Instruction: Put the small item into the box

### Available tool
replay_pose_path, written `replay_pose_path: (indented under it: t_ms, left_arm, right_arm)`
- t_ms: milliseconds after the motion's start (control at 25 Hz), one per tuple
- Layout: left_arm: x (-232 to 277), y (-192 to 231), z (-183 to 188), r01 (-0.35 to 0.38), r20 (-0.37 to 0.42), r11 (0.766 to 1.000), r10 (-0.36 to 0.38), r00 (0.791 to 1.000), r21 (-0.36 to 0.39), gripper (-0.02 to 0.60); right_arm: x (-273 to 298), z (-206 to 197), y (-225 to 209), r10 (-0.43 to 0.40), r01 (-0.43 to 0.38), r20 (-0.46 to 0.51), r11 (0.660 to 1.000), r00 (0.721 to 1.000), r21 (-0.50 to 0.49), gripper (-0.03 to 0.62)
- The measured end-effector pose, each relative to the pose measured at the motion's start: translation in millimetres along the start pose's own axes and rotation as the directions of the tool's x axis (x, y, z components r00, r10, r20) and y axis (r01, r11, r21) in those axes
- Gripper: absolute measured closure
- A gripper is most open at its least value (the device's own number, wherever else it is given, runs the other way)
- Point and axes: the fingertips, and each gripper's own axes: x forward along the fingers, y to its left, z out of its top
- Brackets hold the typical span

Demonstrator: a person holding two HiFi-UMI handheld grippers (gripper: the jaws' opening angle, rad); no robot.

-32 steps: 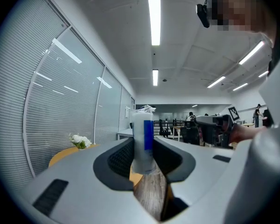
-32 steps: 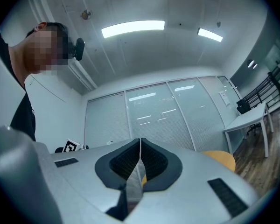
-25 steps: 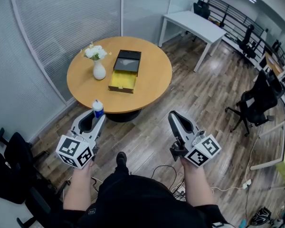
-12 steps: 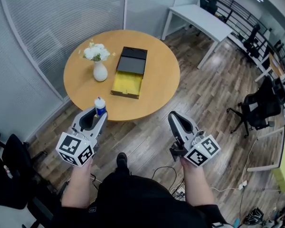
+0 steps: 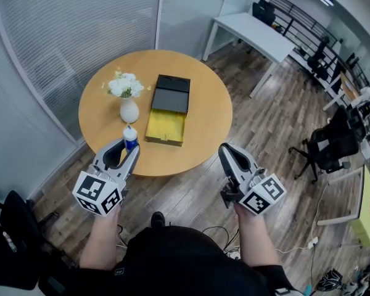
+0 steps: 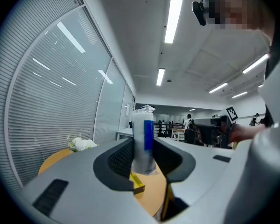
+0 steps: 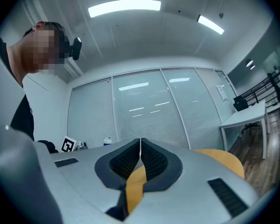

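My left gripper (image 5: 127,147) is shut on a small white bottle with a blue label (image 5: 129,138), held upright over the near left edge of the round wooden table (image 5: 209,116). In the left gripper view the bottle (image 6: 143,141) stands clamped between both pads. An open box lies on the table: a yellow tray (image 5: 167,126) with its black lid (image 5: 171,94) just behind it. My right gripper (image 5: 229,155) hangs shut and empty over the floor, to the right of the table's near edge; in the right gripper view its pads (image 7: 140,157) meet.
A white vase of flowers (image 5: 127,94) stands on the table left of the box. A white desk (image 5: 259,32) is at the back right, black office chairs (image 5: 324,147) at the right. Glass walls with blinds run behind the table.
The table and box have drawn a little closer and lower in the head view as the person steps forward. Both grippers keep their pose; the bottle stays gripped.
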Motion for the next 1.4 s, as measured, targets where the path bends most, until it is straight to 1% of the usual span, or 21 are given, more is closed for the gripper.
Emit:
replay_pose_path:
  t_ms: [280,440,680,880,1160,1400]
  left_arm:
    - [-5.1,34.4,10.2,0.009,0.033,1.0,-0.009,0.999,0.004,0.449]
    - [-6.0,49.1,9.5,0.009,0.044,1.0,-0.009,0.999,-0.009,0.449]
    - [-4.0,64.5,2.7,0.002,0.041,1.0,0.0,0.999,-0.03,0.449]
    - [-2.2,74.5,-0.5,-0.021,0.032,0.999,0.023,0.999,-0.037,0.449]
    - [15.9,89.3,-10.0,-0.065,0.004,0.997,0.065,0.998,-0.036,0.449]
    - [57.3,96.2,-9.3,-0.088,-0.03,0.996,0.088,0.996,-0.017,0.449]
  right_arm:
    - [37.3,7.8,9.2,0.003,-0.003,0.016,1.0,1.0,-0.031,0.556]
    - [51.4,3.0,11.8,0.002,-0.002,0.001,1.0,1.0,-0.029,0.556]
    - [67.6,-1.5,9.3,0.006,-0.007,-0.017,1.0,1.0,-0.026,0.556]
    - [82.6,-5.7,2.7,0.026,-0.026,-0.032,1.0,0.999,-0.012,0.556]
    - [106.6,-13.8,-24.3,0.067,-0.066,-0.038,0.998,0.997,0.018,0.556]
    - [124.9,-18.9,-70.8,0.09,-0.087,-0.047,0.994,0.995,0.061,0.556]
